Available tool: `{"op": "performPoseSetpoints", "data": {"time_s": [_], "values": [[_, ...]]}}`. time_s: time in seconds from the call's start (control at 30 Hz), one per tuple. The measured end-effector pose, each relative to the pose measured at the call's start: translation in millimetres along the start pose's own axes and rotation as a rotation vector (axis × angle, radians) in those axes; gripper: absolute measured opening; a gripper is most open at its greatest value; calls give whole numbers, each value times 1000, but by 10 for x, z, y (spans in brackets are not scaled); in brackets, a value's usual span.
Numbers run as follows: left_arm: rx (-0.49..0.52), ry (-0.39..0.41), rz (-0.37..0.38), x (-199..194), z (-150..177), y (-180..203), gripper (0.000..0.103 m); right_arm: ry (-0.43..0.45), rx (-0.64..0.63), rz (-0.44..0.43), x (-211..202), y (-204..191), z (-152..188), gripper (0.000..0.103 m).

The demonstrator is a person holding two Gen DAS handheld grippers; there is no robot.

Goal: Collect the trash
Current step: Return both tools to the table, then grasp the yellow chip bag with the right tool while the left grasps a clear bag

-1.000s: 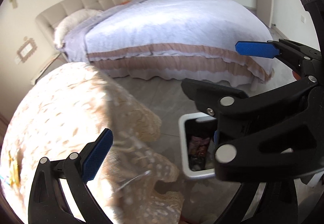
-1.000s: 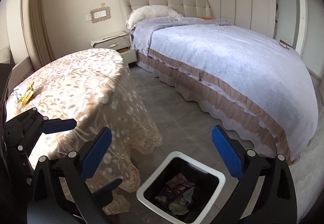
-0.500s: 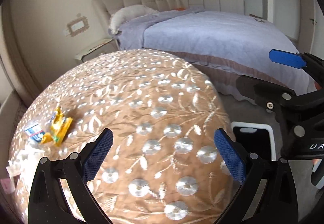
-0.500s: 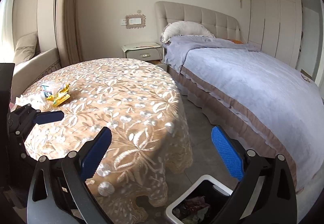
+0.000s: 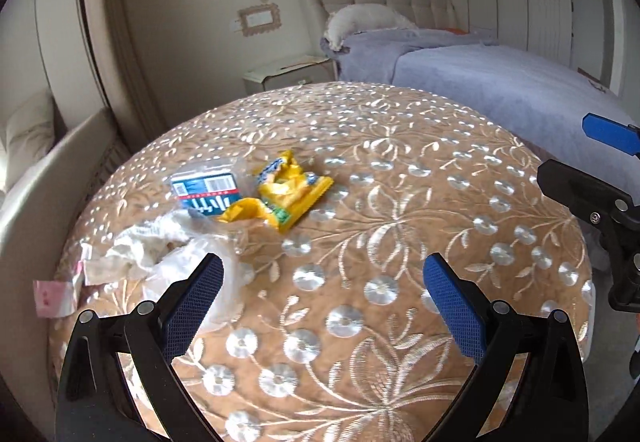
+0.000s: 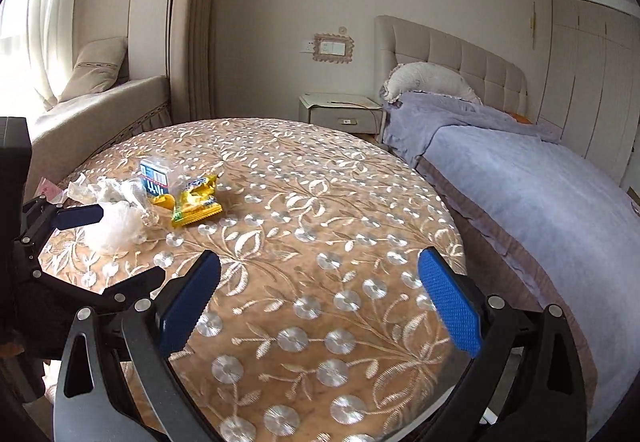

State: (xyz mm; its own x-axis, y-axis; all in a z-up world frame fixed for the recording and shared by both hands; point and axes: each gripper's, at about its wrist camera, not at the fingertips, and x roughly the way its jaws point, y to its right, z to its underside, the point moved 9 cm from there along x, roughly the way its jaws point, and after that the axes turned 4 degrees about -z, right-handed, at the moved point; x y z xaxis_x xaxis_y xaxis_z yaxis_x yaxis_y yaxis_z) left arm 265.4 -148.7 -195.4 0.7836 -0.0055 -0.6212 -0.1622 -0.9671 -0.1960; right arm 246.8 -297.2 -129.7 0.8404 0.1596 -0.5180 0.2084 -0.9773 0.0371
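Left wrist: claw spread above table.

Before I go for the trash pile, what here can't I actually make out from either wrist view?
- Clear plastic bag: in the right wrist view the left tongs cover its near edge, so its extent is unclear.
- Blue-and-white packet: print too small to read in both views.
- Pink slip: blurred at the table edge in the left wrist view, mostly hidden in the right.
- Trash bin: not in either view.
- Right tongs: open, holding nothing.
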Motion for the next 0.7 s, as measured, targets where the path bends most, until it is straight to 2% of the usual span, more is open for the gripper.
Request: {"op": "performPoseSetpoints", "data": {"time_s": [0.17, 0.3, 0.47, 0.53, 0.63, 0.67, 0.7], "values": [[-57, -44, -45, 209, 62, -391, 98, -5, -31, -33, 181, -272, -155, 98], [-111, -85, -38, 381, 127, -632, 98, -18, -48, -51, 335, -393, -226, 98], [-194, -144, 41, 578, 180, -814, 97, -43, -67, -72, 550, -525, -270, 98], [-203, -161, 61, 654, 198, -836, 87, -54, -71, -79, 639, -570, -274, 98], [-171, -172, 23, 734, 224, -888, 68, -71, -78, -92, 763, -627, -283, 98], [-170, -173, 13, 743, 229, -917, 56, -77, -81, -98, 807, -652, -289, 98], [-178, -168, 20, 736, 227, -949, 50, -83, -85, -105, 847, -678, -291, 98]]}}
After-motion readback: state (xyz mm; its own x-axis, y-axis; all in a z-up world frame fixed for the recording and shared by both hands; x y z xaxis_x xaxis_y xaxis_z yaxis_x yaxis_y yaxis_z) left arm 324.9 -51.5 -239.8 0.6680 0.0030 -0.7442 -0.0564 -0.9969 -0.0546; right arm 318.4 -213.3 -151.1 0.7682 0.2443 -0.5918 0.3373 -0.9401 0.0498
